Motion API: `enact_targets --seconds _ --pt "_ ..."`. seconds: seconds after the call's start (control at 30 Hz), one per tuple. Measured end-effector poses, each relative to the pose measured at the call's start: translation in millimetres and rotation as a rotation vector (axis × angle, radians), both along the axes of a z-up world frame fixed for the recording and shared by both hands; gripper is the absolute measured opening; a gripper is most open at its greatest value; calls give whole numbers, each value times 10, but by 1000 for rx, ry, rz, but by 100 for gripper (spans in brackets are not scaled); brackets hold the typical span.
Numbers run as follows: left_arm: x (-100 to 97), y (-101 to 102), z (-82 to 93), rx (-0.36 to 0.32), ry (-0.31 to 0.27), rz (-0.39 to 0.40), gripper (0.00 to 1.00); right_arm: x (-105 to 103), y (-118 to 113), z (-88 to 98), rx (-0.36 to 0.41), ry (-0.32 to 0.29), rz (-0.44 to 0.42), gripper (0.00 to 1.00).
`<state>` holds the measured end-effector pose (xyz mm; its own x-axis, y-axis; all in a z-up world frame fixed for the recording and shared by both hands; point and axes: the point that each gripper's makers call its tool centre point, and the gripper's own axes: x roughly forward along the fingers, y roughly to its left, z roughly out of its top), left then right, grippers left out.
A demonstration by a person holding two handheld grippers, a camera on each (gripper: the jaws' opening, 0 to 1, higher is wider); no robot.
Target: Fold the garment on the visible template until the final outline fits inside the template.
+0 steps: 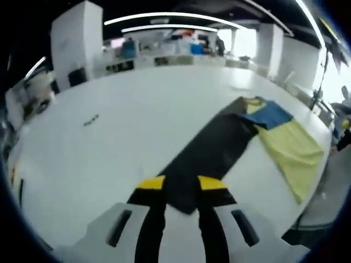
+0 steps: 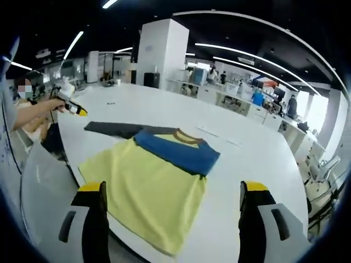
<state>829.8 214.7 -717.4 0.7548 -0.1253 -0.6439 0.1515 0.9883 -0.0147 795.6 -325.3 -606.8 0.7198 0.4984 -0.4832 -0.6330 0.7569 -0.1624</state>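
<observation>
Open-plan office: desk rows (image 2: pixel 258 107), ceiling strip lights (image 2: pixel 247 60).

- left gripper (image 1: pixel 181 189) with jaws close together at the end of the dark sleeve (image 1: pixel 208 150)
- yellow-and-blue garment (image 1: pixel 288 142) lying near the white table's (image 1: pixel 109 153) right edge

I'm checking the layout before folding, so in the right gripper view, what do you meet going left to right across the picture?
Person's hand holding the left tongs → dark sleeve of the garment → yellow shirt body → blue shoulder panel → bare white table.
</observation>
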Motion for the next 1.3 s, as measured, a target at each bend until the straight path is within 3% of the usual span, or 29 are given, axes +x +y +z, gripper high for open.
enact_targets --seconds 0.13,0.3,0.43,0.6,1.13,1.3 --pt "36 60 -192 -7 46 6 19 -6 21 -18 -8 7 -5 100" --pt "89 113 -289 8 64 8 19 -12 65 -17 -12 11 -8 100" --pt "151 219 -330 42 76 12 19 -18 92 -27 -16 16 -9 100" --pt "215 274 -398 34 97 7 18 -27 119 -40 -20 24 -11 100" --pt "256 308 -602 23 165 -3 19 -38 126 -45 -33 34 -23 100" --pt "259 318 -592 15 156 12 16 -19 133 -22 -33 26 -22 98"
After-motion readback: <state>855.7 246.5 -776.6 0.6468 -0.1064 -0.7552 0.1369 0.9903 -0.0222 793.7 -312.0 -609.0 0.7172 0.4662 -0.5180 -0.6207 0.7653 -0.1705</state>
